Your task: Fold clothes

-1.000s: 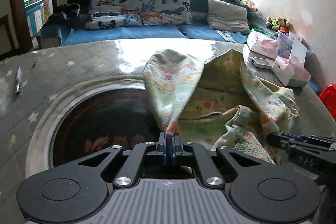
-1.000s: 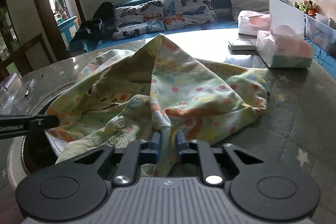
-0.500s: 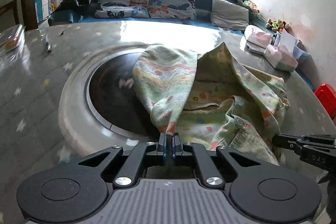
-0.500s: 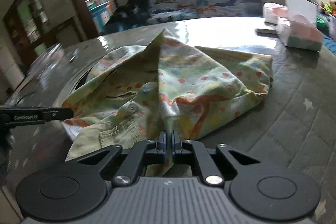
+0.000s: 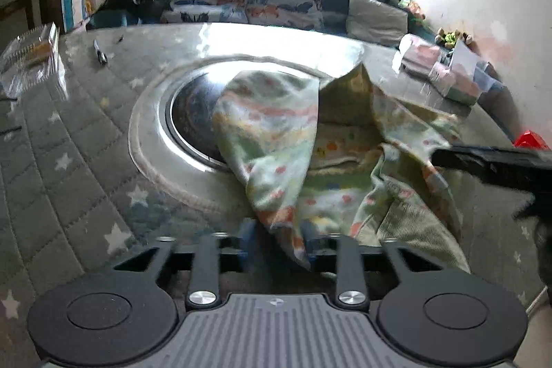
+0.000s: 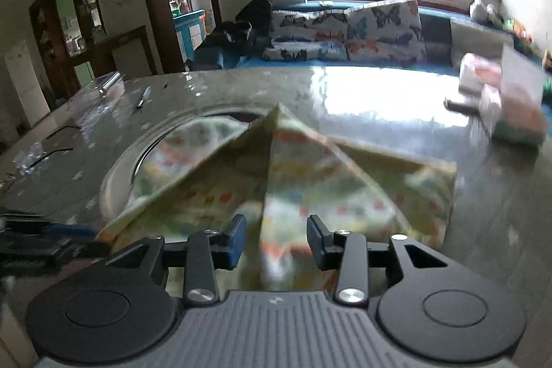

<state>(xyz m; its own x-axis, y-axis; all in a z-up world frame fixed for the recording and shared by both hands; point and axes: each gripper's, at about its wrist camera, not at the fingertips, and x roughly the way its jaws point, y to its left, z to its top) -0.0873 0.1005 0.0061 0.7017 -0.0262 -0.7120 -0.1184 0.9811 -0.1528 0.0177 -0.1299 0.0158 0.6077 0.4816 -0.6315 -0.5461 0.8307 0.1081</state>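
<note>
Left gripper point(image 5: 277, 242) jaws opening, garment point(image 5: 331, 154) corner hanging loose between, pads apart. Right gripper point(image 6: 276, 242) jaws opening, fabric fold between, unpinched. Garment: pastel print, rumpled, peaked, lying on table point(image 5: 69, 161) partly over dark round inset point(image 5: 193, 116). Tissue boxes point(image 6: 514, 112) far right; pen point(image 5: 100, 51) far left.

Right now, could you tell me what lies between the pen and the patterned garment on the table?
In the left wrist view, between the pen and the garment lie quilted table cover and the dark round inset, which the garment partly covers.
</note>
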